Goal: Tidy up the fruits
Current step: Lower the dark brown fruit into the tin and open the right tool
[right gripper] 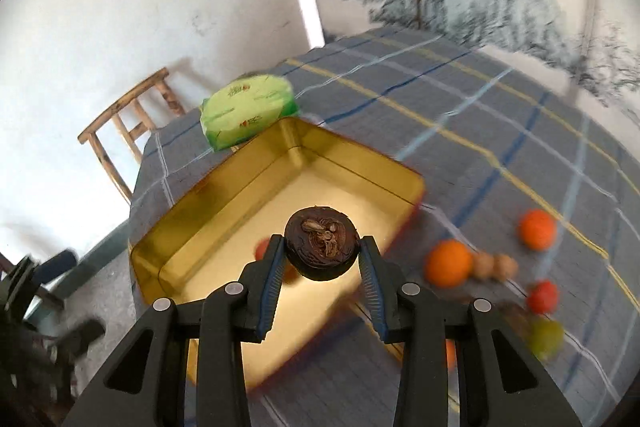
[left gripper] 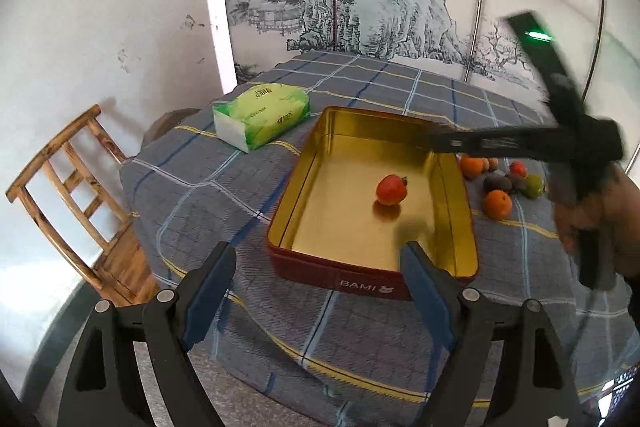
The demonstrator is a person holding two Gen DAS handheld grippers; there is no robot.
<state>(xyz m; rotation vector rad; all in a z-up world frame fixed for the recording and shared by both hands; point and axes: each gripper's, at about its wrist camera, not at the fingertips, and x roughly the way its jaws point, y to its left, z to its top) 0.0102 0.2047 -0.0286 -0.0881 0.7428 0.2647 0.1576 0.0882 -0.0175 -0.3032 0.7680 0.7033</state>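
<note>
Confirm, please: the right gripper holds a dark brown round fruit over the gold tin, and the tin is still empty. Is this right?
Not quite. The right gripper does hold the dark brown fruit over the gold tin, but the tin is not empty: one red fruit already lies on its floor, as the left wrist view shows clearly.

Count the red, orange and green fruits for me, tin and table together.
red fruits: 2
orange fruits: 3
green fruit: 1
Total: 6
</note>
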